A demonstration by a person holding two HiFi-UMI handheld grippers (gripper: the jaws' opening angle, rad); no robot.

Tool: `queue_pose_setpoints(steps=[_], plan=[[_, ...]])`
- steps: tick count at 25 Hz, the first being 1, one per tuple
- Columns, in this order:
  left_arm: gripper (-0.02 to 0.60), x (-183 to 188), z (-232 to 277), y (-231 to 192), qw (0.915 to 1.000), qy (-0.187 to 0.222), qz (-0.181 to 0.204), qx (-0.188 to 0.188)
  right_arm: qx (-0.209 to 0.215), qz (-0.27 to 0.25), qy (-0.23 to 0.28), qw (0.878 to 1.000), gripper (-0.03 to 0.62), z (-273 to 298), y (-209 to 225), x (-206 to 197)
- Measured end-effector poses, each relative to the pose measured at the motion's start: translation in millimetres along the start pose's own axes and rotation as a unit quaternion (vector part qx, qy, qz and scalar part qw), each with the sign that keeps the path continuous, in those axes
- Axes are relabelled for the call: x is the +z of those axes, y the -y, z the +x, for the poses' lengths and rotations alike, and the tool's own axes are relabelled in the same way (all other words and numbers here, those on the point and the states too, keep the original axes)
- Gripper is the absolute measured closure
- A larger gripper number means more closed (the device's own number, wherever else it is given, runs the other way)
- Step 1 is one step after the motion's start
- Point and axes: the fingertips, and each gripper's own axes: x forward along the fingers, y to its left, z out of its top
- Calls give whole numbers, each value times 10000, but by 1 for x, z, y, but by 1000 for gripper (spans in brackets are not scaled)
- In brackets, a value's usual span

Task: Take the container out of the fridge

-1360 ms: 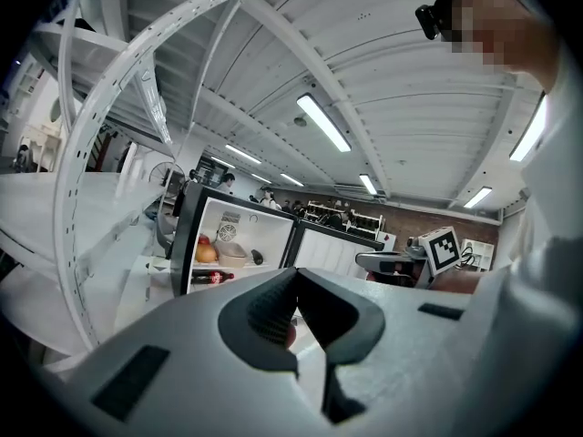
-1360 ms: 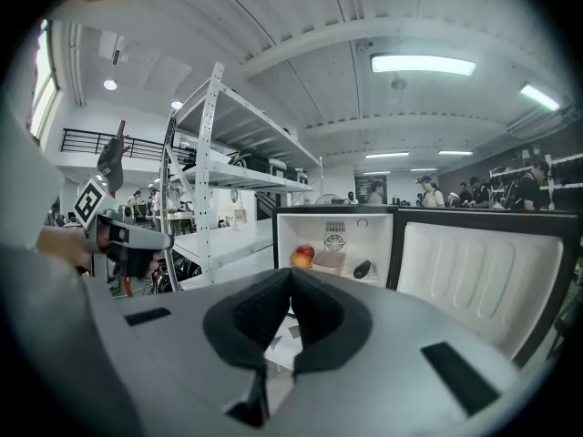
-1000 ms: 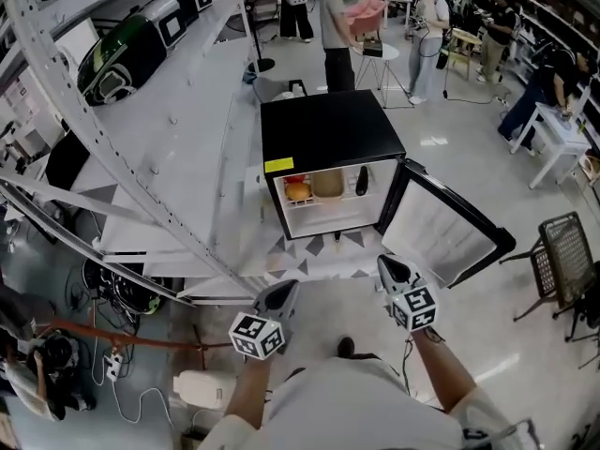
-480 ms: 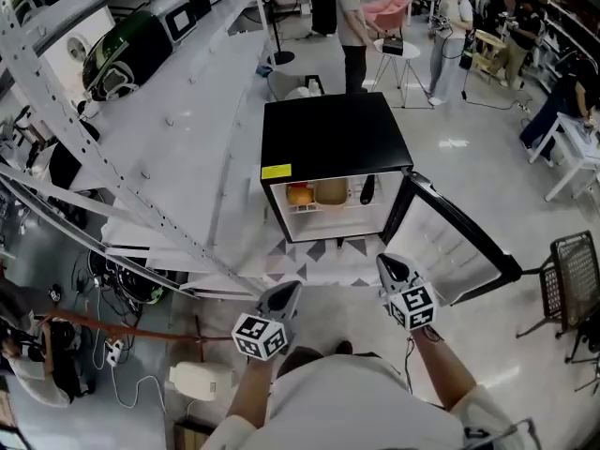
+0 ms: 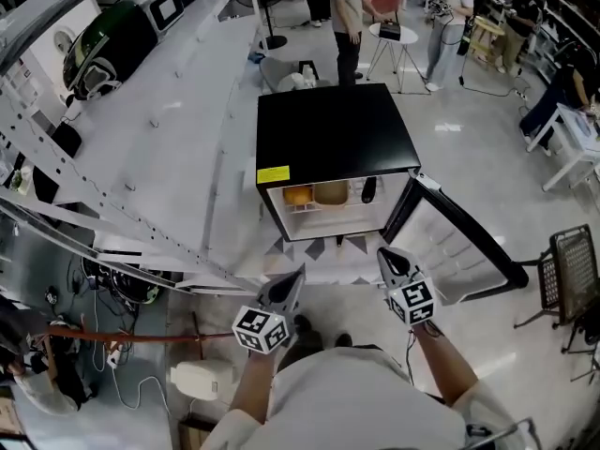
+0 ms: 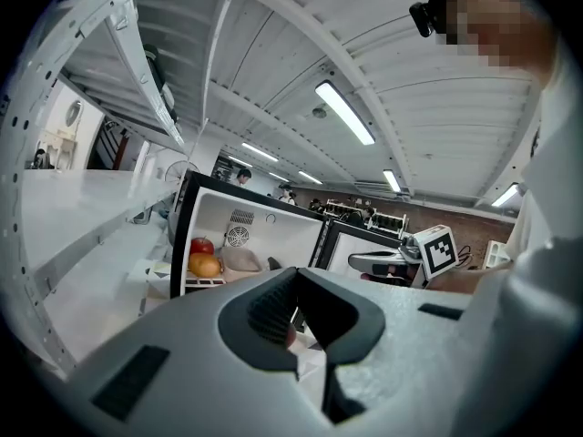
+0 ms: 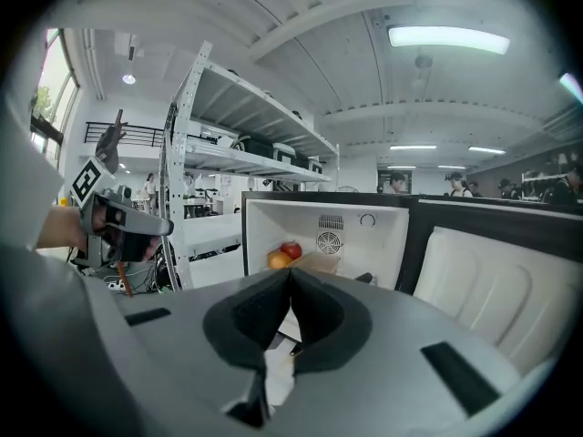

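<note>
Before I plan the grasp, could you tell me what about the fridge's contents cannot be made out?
- Beige container: too small in the head view; its base is hidden behind the right gripper in the right gripper view.
- Dark object beside it: too small to identify in any view.
- Black mini fridge below its shelf: covered by each gripper's own body in both gripper views.

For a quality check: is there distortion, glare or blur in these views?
Head view: fisheye bends the shelves; sharp, evenly lit. Left gripper view: dark corners, fridge small but clear. Right gripper view: lamp blown out, the rest clear.
</note>
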Motion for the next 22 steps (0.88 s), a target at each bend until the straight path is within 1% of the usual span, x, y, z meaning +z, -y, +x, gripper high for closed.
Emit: queue_pose_setpoints(steps=[3, 8, 13, 22], plan=[[580, 4, 9, -16, 9999, -49, -28, -104, -99, -91, -68, 9999, 588, 14, 2, 3], [580, 15, 23, -44, 9995, -93, 4, -312, -232, -544, -163, 9981, 588, 45, -1, 11], [580, 21, 28, -69, 9985, -152, -7, -520, -304, -810, -256, 9959, 585, 78, -12, 18], [580, 20, 31, -102, 9949, -306, 109, -958, -501, -1465, -568, 9863, 551, 132, -30, 16]])
